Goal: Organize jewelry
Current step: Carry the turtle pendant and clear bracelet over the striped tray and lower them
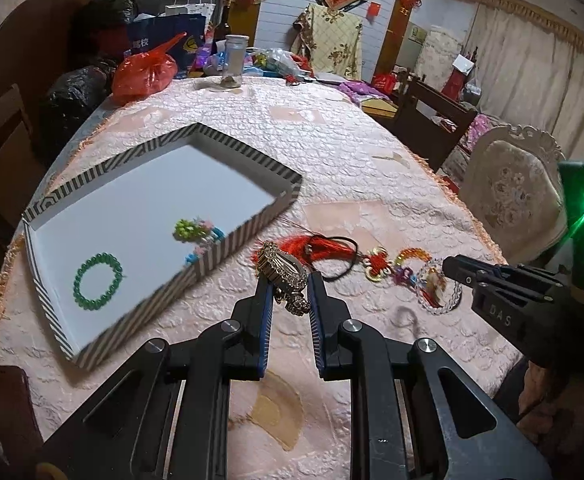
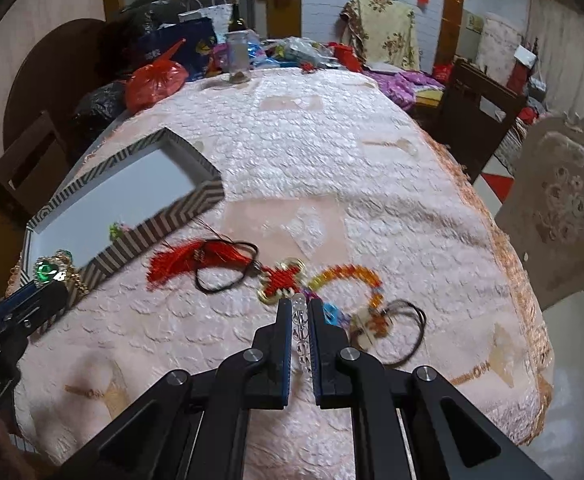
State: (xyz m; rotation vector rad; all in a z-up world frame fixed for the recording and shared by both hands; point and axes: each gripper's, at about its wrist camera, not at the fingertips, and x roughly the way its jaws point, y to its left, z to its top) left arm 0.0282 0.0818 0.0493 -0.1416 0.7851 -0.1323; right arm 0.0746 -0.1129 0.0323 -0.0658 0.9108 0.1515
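My left gripper is shut on a gold rhinestone brooch, held just right of the striped box; from the right wrist view the brooch shows a green stone. Inside the box lie a green bead bracelet and a colourful bead piece. My right gripper is shut on a clear crystal bead bracelet, also in the left wrist view. A red tassel knot charm, an orange bead strand and a black hair tie lie on the pink tablecloth.
A red plastic bag, a glass jar and bags and clutter stand at the table's far edge. A cushioned chair is at the right. A wooden chair is at the left.
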